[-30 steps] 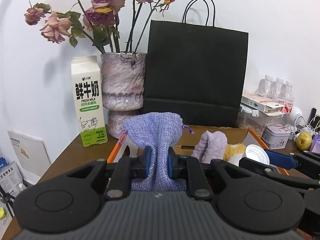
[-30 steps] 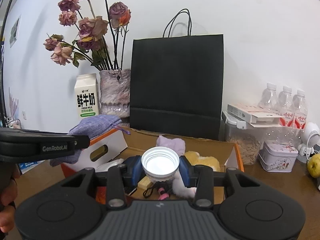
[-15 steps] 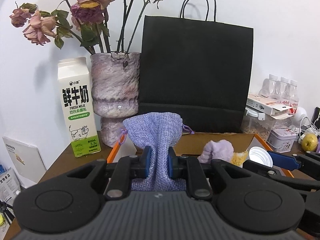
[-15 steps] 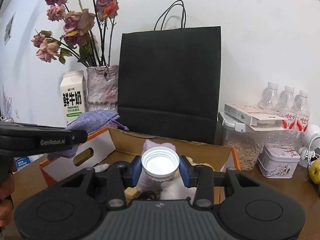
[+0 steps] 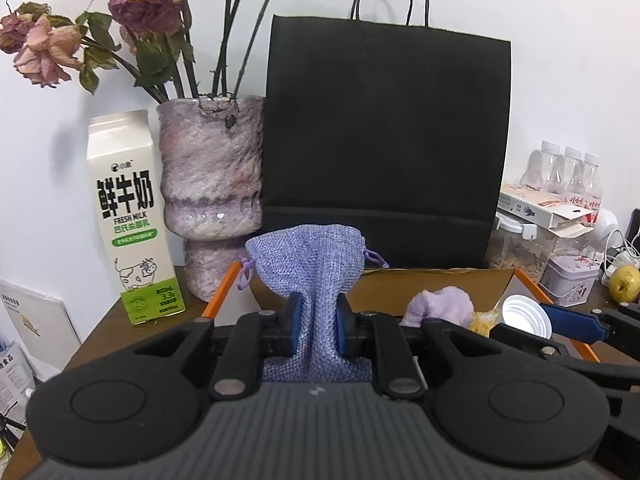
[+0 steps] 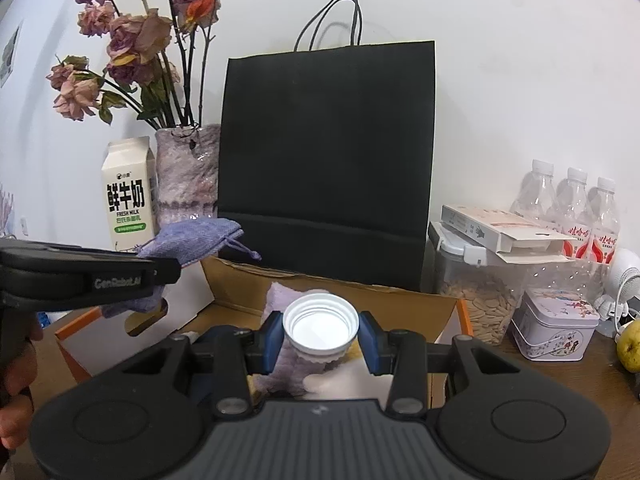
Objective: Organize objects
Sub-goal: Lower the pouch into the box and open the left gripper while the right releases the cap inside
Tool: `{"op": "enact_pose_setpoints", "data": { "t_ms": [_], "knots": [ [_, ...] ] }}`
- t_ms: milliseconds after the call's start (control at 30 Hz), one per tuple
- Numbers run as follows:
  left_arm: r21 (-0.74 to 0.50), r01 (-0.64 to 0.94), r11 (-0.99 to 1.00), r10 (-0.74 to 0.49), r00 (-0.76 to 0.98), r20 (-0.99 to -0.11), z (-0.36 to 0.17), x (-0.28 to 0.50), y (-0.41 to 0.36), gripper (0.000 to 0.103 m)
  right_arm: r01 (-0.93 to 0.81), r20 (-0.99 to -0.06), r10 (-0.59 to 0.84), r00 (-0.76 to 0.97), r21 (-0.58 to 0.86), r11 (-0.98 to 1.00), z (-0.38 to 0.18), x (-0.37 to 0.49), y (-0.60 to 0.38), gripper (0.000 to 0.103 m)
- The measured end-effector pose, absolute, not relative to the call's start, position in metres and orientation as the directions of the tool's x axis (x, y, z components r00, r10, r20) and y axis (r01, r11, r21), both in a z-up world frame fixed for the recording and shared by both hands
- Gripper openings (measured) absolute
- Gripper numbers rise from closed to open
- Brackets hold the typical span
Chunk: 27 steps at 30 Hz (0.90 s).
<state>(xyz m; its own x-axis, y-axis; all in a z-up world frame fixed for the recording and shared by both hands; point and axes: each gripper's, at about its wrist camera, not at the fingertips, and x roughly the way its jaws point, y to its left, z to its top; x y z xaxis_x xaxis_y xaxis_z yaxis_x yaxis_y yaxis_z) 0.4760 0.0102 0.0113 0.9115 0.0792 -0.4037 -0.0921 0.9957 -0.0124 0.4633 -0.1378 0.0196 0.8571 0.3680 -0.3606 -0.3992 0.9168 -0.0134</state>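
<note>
My left gripper (image 5: 319, 322) is shut on a purple woven drawstring pouch (image 5: 310, 260), held above the left end of an open cardboard box (image 5: 436, 286). The pouch also shows in the right wrist view (image 6: 192, 240). My right gripper (image 6: 320, 338) is shut on a white ribbed plastic cap (image 6: 320, 328), held over the box (image 6: 440, 312); the cap shows in the left wrist view (image 5: 524, 316) too. A fluffy purple item (image 5: 440, 306) and something yellow (image 5: 480, 316) lie inside the box.
A black paper bag (image 5: 384, 140) stands behind the box. A milk carton (image 5: 130, 220) and a vase of dried roses (image 5: 210, 200) stand at the left. A seed jar (image 6: 480, 292), tin (image 6: 554, 324), bottles (image 6: 572, 216) and pear (image 6: 630, 346) are at the right.
Both grippers have moved forward toward the back wall with their objects still held; the bag, vase and carton loom larger. The grips are unchanged.
</note>
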Motion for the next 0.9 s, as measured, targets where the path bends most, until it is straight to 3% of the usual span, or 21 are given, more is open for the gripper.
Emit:
{"op": "enact_pose_setpoints", "data": {
  "t_ms": [333, 400, 467, 500, 533, 567, 600, 900],
  "knots": [
    [0.0, -0.101, 0.995, 0.092, 0.905, -0.415, 0.005, 0.485, 0.009, 0.022, -0.386, -0.373, 0.352, 0.859, -0.019, 0.922, 0.015, 0.468, -0.138, 0.039],
    [0.005, -0.109, 0.994, 0.101, 0.905, -0.413, 0.005, 0.484, 0.009, 0.033, -0.388, -0.378, 0.352, 0.856, -0.021, 0.921, 0.014, 0.468, -0.138, 0.039],
    [0.01, -0.126, 0.992, 0.119, 0.906, -0.406, 0.005, 0.484, 0.009, 0.07, -0.388, -0.383, 0.35, 0.855, -0.024, 0.921, 0.013, 0.469, -0.138, 0.045],
    [0.01, -0.134, 0.991, 0.127, 0.907, -0.401, 0.005, 0.484, 0.01, 0.08, -0.387, -0.388, 0.347, 0.854, -0.025, 0.922, 0.012, 0.47, -0.138, 0.063],
    [0.011, -0.15, 0.989, 0.143, 0.91, -0.389, 0.005, 0.483, 0.011, 0.097, -0.377, -0.391, 0.337, 0.856, -0.026, 0.926, 0.01, 0.47, -0.138, 0.075],
    [0.013, -0.165, 0.986, 0.158, 0.913, -0.375, 0.006, 0.481, 0.011, 0.103, -0.368, -0.393, 0.329, 0.859, -0.027, 0.929, 0.009, 0.471, -0.139, 0.099],
    [0.015, -0.178, 0.984, 0.172, 0.92, -0.353, 0.006, 0.479, 0.011, 0.103, -0.36, -0.392, 0.321, 0.862, -0.028, 0.932, 0.007, 0.471, -0.139, 0.103],
    [0.039, -0.176, 0.984, 0.178, 0.914, -0.364, 0.004, 0.482, 0.009, 0.103, -0.35, -0.403, 0.315, 0.859, -0.014, 0.937, 0.004, 0.473, -0.141, 0.103]
  ]
}}
